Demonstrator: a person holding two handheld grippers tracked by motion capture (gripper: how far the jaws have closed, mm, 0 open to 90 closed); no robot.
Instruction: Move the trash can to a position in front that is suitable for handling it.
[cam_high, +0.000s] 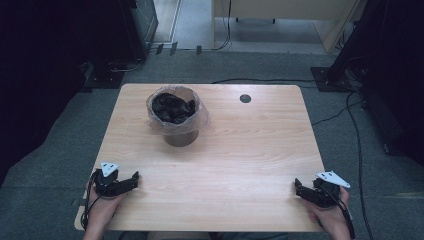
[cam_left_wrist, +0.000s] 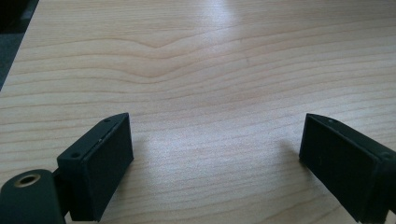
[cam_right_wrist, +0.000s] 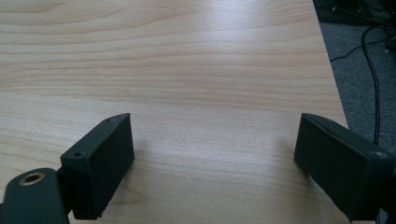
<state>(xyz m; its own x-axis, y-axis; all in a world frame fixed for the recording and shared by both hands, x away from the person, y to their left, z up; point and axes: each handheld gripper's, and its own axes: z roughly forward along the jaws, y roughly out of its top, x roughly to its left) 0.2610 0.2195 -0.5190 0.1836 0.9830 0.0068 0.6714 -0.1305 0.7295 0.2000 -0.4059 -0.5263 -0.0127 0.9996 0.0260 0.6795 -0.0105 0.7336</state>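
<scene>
A small brown bin lined with a clear plastic bag stands on the far left-centre of the wooden table. Dark crumpled stuff lies inside it. My left gripper rests near the front left corner, pointing right. In the left gripper view it is open over bare wood, nothing between the jaws. My right gripper sits near the front right corner, pointing left. The right gripper view shows it open too, with only tabletop between the jaws. Both are well short of the bin.
A round dark cable hole sits at the table's far edge, right of the bin. Cables run over the grey carpet to the right. Dark equipment stands at the left, and a light desk stands beyond.
</scene>
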